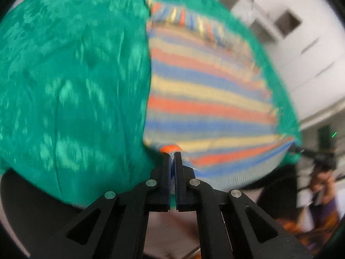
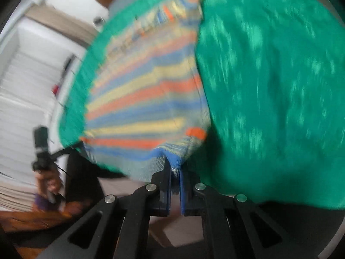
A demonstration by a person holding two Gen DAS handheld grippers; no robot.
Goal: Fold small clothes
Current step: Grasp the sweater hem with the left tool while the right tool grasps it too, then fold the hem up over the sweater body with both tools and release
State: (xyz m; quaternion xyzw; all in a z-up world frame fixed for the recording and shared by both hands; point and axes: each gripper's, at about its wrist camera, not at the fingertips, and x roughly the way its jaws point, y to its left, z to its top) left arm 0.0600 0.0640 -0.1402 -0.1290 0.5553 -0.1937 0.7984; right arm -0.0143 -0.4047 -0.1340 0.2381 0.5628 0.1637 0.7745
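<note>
Striped garment (image 1: 207,99) hangs stretched between both grippers over a green cloth (image 1: 71,90); the left gripper (image 1: 172,157) and right gripper (image 2: 175,168) each have fingers clenched on its edge.

Bright even light; heavy motion blur on green cloth (image 1: 71,82) and background, right view worst; fisheye bending, dark corners

Striped garment (image 1: 204,99): thin ribbed knit cloth, matt. Green cloth (image 1: 71,90) beside the garment: soft, mottled, slightly sheeny. Left gripper (image 1: 172,154), nipping the garment: matt black plastic with shiny metal pins
</note>
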